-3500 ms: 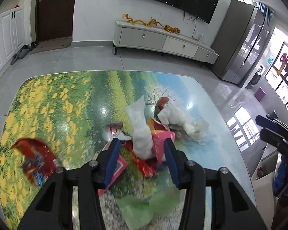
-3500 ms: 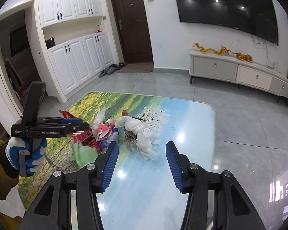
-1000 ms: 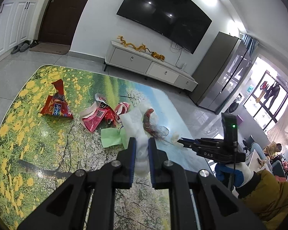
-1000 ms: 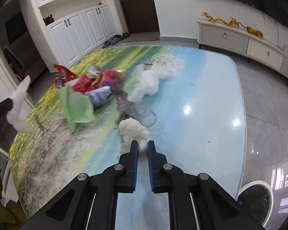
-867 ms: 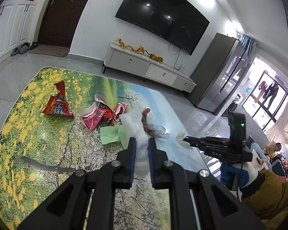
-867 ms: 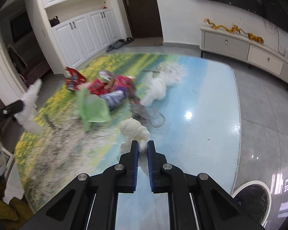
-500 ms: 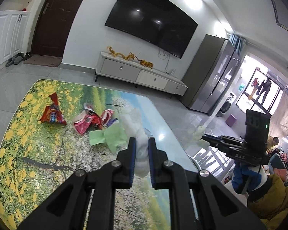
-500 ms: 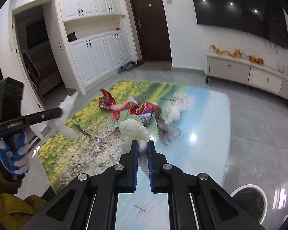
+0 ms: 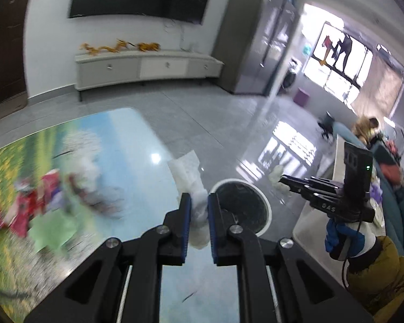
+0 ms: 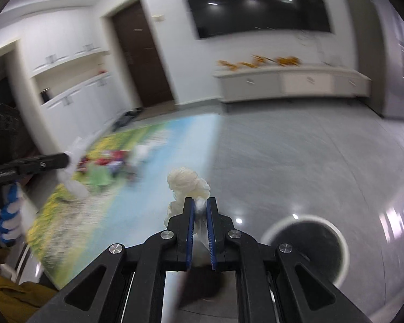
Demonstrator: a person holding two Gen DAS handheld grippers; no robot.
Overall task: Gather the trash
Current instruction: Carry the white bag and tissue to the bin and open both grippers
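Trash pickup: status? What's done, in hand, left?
Done: nothing visibly in the round bin yet. In hand: left gripper clamps a white tissue; right gripper clamps a crumpled white wad, both near the bin. Left: red wrappers and green paper on the table.

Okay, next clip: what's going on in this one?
A person is clearing trash off a landscape-print table with handheld tongs. The left tongs are shut on a crumpled white tissue; the right tongs are shut on another white tissue wad. Both are near the round white-rimmed bin on the floor. Red wrappers and green paper lie on the table.
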